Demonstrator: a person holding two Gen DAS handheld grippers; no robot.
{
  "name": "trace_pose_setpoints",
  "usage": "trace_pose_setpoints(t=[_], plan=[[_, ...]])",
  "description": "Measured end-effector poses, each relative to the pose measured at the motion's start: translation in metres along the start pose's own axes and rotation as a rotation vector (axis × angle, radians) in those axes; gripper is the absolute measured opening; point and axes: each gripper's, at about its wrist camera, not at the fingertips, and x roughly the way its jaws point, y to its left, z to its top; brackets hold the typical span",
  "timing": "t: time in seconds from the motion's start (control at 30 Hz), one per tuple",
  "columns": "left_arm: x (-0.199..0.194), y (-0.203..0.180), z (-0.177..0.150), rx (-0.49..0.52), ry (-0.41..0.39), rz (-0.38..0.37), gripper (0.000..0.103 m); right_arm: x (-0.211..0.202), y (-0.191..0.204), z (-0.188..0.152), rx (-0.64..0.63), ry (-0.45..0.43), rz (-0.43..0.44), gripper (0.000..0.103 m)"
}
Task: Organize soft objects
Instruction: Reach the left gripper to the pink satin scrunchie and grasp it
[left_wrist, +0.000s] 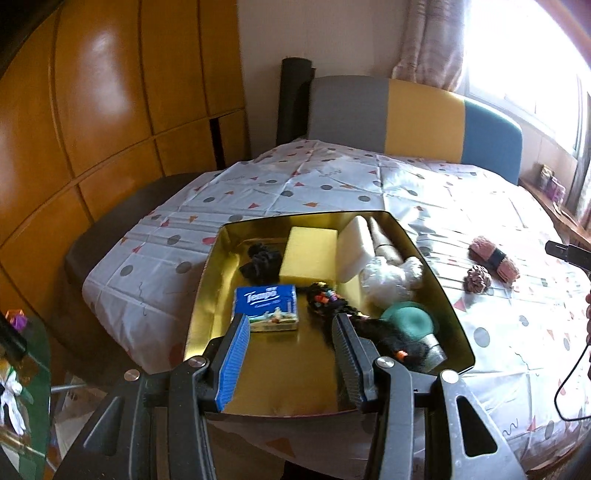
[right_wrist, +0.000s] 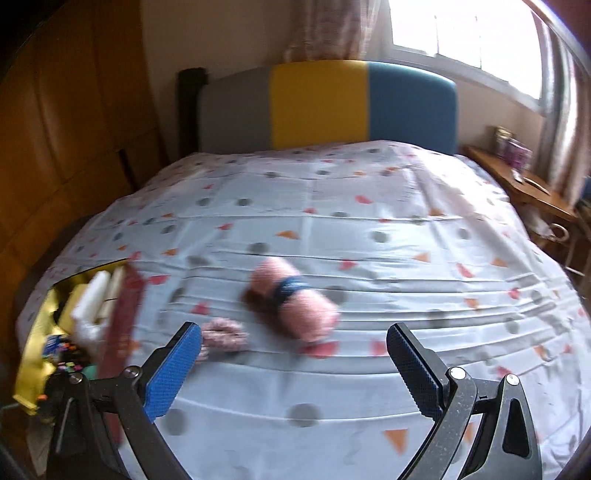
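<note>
My right tool (right_wrist: 293, 345) stood nearest the lens, jaws spread wide and empty just short of the pink yarn skein (right_wrist: 293, 297) on the desk's (right_wrist: 406, 236) patterned cloth, and I judged that closing in carelessly could nudge the soft roll away or snag the pink scrunchie (right_wrist: 223, 334) touching my left finger. My left tool (left_wrist: 291, 341) hung half-spread over the gold tin (left_wrist: 436, 266), gripping nothing. Only that view showed the tin's contents, the tissue pack (left_wrist: 266, 308), sponges and hairpiece; the right view blurred them.
</note>
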Motion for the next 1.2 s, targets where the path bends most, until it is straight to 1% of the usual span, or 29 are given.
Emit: trace_pose_setpoints(t=[0.07,0.2,0.23,0.3,0.4,0.5,0.9,1.07,1.2], plan=[[0.000,-0.006,0.002,0.014,-0.001,-0.007,0.047,0.006,-0.020,-0.003,0.029,0.003,-0.030,0.101],[-0.001,-0.021,0.006,0.048,-0.003,-0.015,0.047,0.019,-0.057,-0.017,0.118,0.016,-0.060,0.101],[0.000,-0.025,0.008,0.055,-0.002,-0.017,0.047,0.022,-0.063,-0.021,0.140,0.024,-0.061,0.101],[0.001,-0.032,0.010,0.074,-0.002,-0.020,0.047,0.032,-0.078,-0.026,0.198,0.080,-0.070,0.101],[0.002,-0.044,0.014,0.093,-0.003,-0.028,0.047,0.035,-0.091,-0.025,0.270,0.088,-0.051,0.101],[0.004,-0.056,0.019,0.114,-0.005,-0.043,0.047,0.034,-0.095,-0.025,0.302,0.091,-0.039,0.101],[0.010,-0.111,0.037,0.204,-0.017,-0.119,0.047,0.029,-0.099,-0.022,0.343,0.073,-0.022,0.101],[0.018,-0.133,0.043,0.238,0.000,-0.147,0.047,0.026,-0.102,-0.021,0.364,0.068,-0.016,0.101],[0.026,-0.159,0.048,0.273,0.014,-0.196,0.047,0.025,-0.107,-0.020,0.385,0.060,-0.019,0.101]])
